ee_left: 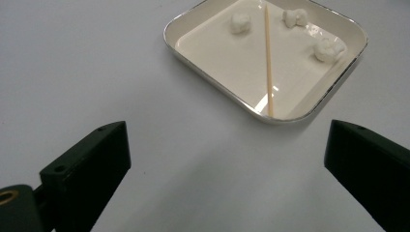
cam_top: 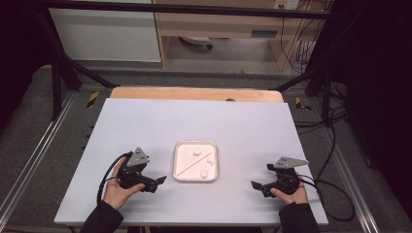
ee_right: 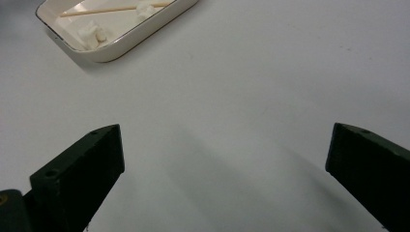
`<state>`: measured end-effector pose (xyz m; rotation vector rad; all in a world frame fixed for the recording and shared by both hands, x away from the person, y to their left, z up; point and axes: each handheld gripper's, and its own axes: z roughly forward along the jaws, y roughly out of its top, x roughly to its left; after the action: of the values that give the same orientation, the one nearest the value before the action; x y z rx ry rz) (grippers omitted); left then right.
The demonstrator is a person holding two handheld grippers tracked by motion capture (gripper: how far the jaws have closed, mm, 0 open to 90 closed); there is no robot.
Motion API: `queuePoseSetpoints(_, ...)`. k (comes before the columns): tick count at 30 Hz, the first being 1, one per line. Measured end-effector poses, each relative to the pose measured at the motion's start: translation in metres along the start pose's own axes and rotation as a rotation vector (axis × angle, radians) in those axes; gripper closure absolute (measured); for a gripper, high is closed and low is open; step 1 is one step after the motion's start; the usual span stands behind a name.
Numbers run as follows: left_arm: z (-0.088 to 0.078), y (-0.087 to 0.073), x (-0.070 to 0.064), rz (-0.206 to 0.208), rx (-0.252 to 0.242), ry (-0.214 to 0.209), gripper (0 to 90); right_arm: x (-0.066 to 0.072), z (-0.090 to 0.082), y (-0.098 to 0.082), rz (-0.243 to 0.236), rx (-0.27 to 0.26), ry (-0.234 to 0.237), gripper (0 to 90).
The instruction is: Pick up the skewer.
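- While both jaw pairs stand wide apart with nothing between them, the left gripper (cam_top: 154,182) rests on the white tabletop (cam_top: 145,126) just left of the shallow cream square tray (cam_top: 180,171), and the right gripper (cam_top: 261,186) sits well off to the tray's right.
- Bare table lies between each gripper and the tray's rim; more on the right side.
- Inside the tray lies a thin pale wooden stick (ee_left: 268,63), flat on the floor, long axis running corner to corner, near-left to far-right in the high view.
- Three small white lumps (ee_left: 240,22) sit around the stick: one on one side, two on the other.
- Wide open table stretches beyond the tray to the far edge.
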<state>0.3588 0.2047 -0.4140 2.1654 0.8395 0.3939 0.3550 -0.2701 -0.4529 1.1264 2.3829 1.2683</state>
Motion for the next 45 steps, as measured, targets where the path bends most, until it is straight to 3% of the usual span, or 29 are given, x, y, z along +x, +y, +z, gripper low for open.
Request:
queuePoseSetpoints(18, 0.033, 0.032, -0.018, 0.034, 0.044, -0.018, 4.2, 0.000, 0.001, 0.000, -0.007, 0.005, 0.002, 0.8)
queuePoseSetpoints(28, 0.058, 0.043, -0.025, 0.034, 0.089, -0.025, 11.3, 0.000, 0.002, 0.000, -0.008, 0.009, 0.002, 0.8)
queuePoseSetpoints(32, 0.064, 0.044, -0.027, 0.034, 0.098, -0.023, 18.3, 0.000, 0.002, -0.001, -0.011, 0.008, 0.002, 0.8)
queuePoseSetpoints(39, 0.072, 0.043, -0.028, 0.028, 0.111, -0.044, 40.2, 0.000, 0.002, -0.001, -0.011, 0.009, 0.001, 0.8)
queuePoseSetpoints(45, 0.078, 0.041, -0.031, 0.041, 0.135, -0.045, 52.9, 0.000, 0.003, -0.001, -0.010, 0.011, 0.003, 0.8)
